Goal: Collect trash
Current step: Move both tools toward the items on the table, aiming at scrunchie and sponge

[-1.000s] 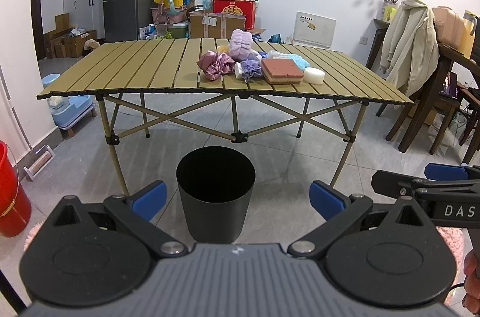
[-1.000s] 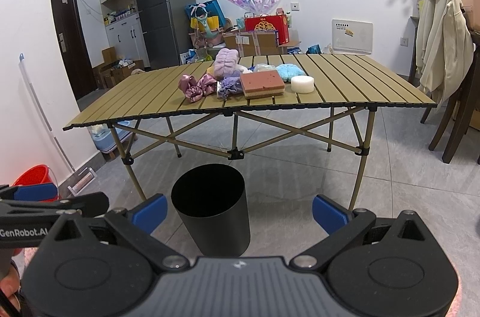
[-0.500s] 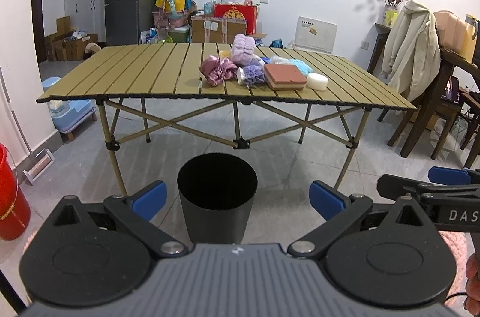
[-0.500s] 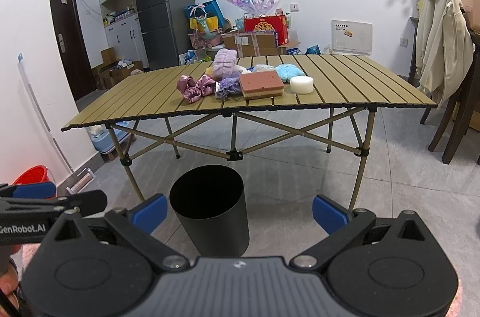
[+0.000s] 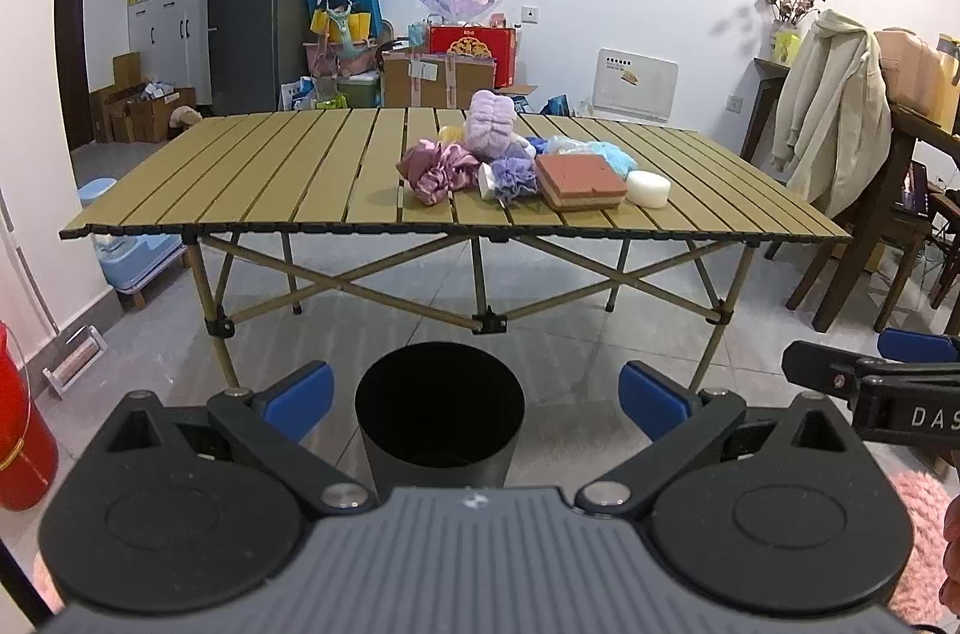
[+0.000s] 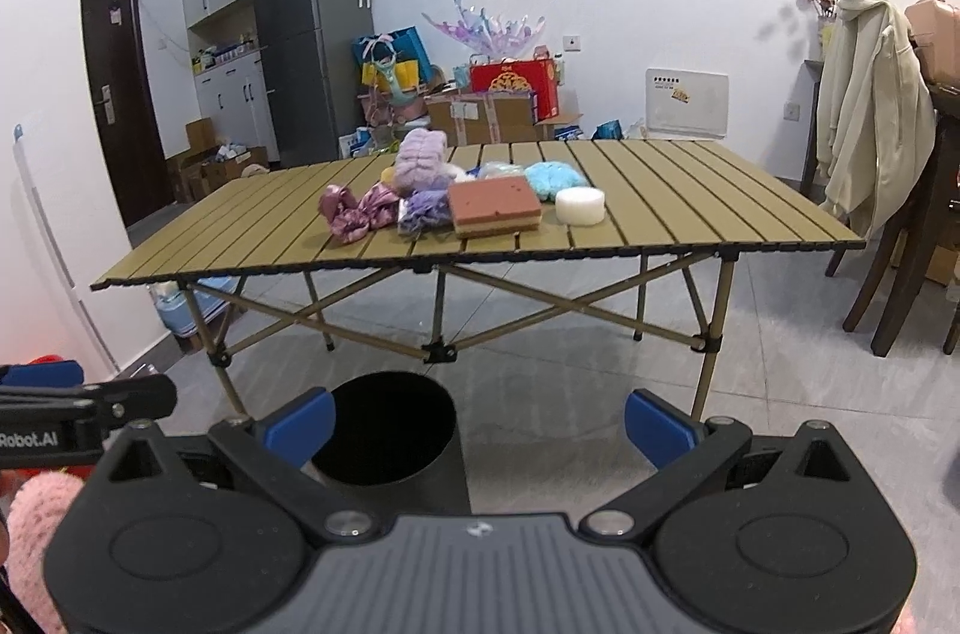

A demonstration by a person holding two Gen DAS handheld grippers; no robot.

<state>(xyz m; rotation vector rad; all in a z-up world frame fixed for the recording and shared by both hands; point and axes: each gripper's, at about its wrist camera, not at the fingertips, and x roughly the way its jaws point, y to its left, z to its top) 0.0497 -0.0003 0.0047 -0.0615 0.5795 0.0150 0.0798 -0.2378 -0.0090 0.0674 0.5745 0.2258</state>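
Trash (image 5: 528, 160) sits in a loose pile on my slatted folding table (image 5: 288, 178), at about twelve o'clock from both of my grippers and well apart from them. In the pile I can make out a pink crumpled cloth (image 5: 435, 169), a lilac fluffy bundle (image 5: 491, 123) behind it, a purple puff (image 5: 513, 177), a red-topped sponge block (image 5: 579, 181), a white round pad (image 5: 648, 188) touching the block's three o'clock side, and a light blue fluffy piece (image 5: 612, 155) behind them. My black bin (image 5: 440, 415) stands open on the grey floor in front of the table, at twelve o'clock just beyond my left gripper (image 5: 476, 397) and at eleven o'clock from my right gripper (image 6: 480, 424). Both grippers are spread wide with nothing between their blue pads (image 6: 303, 424). From the left wrist, the right gripper's tip shows at three o'clock.
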